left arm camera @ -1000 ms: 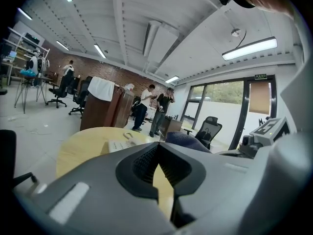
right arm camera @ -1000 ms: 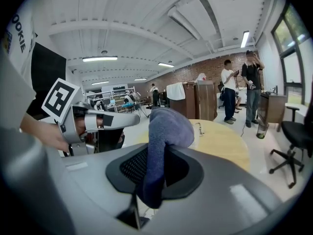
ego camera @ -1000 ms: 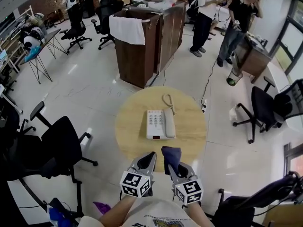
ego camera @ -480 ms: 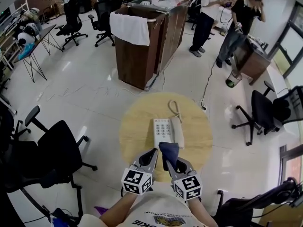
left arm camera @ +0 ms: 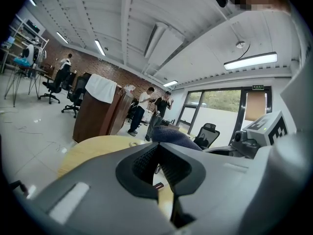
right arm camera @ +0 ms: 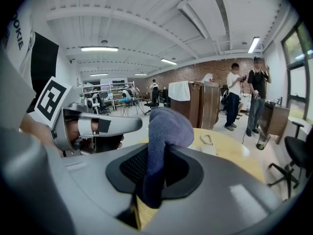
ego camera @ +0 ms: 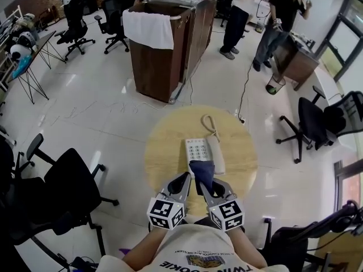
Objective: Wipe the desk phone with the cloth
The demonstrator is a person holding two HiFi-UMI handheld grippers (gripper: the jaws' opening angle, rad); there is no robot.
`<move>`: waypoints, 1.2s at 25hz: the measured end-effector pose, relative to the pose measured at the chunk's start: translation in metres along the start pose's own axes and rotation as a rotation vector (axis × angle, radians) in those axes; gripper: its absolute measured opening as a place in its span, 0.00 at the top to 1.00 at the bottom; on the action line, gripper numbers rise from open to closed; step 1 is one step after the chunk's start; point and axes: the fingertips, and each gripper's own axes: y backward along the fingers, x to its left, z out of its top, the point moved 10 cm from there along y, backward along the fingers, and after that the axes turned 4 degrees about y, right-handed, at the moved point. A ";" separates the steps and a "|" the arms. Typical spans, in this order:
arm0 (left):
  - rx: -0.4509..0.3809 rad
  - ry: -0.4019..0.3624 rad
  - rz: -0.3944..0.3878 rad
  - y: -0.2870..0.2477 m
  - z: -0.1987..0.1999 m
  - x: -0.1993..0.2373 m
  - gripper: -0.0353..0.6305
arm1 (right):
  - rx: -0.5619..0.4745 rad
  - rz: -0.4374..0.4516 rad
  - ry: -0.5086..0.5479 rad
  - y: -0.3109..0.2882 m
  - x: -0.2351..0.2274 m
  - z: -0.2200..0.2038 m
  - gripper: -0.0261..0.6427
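Note:
A white desk phone (ego camera: 204,152) lies mid-way across the round wooden table (ego camera: 164,152), its coiled cord (ego camera: 209,123) trailing to the far side. My right gripper (ego camera: 205,187) is shut on a dark blue cloth (ego camera: 202,173), which stands up from the jaws and reaches over the phone's near end. In the right gripper view the cloth (right arm camera: 164,126) bulges above my right gripper (right arm camera: 160,153). My left gripper (ego camera: 184,180) hovers just left of the cloth, jaws shut and empty; in its own view the left gripper (left arm camera: 158,148) shows its pads meeting.
A tall brown cabinet (ego camera: 164,55) draped with a white towel (ego camera: 148,30) stands beyond the table. Black office chairs sit at the left (ego camera: 74,180) and right (ego camera: 317,123). Two people (ego camera: 278,16) stand at the back. A cable (ego camera: 245,89) runs over the floor.
Both grippers and the cloth have moved forward toward the phone. The cloth, which was clear of the phone's near end, now reaches over it.

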 end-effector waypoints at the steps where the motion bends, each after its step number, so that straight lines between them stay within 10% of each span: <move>1: 0.002 0.001 -0.006 -0.001 0.000 0.000 0.96 | 0.000 0.000 0.005 -0.002 -0.001 0.001 0.86; 17: -0.032 0.005 0.027 -0.005 0.005 0.005 0.96 | 0.076 0.026 0.294 -0.086 -0.093 0.051 0.86; 30: -0.052 0.000 0.056 -0.008 0.017 0.025 0.96 | 0.366 0.124 0.597 -0.196 -0.129 0.052 0.86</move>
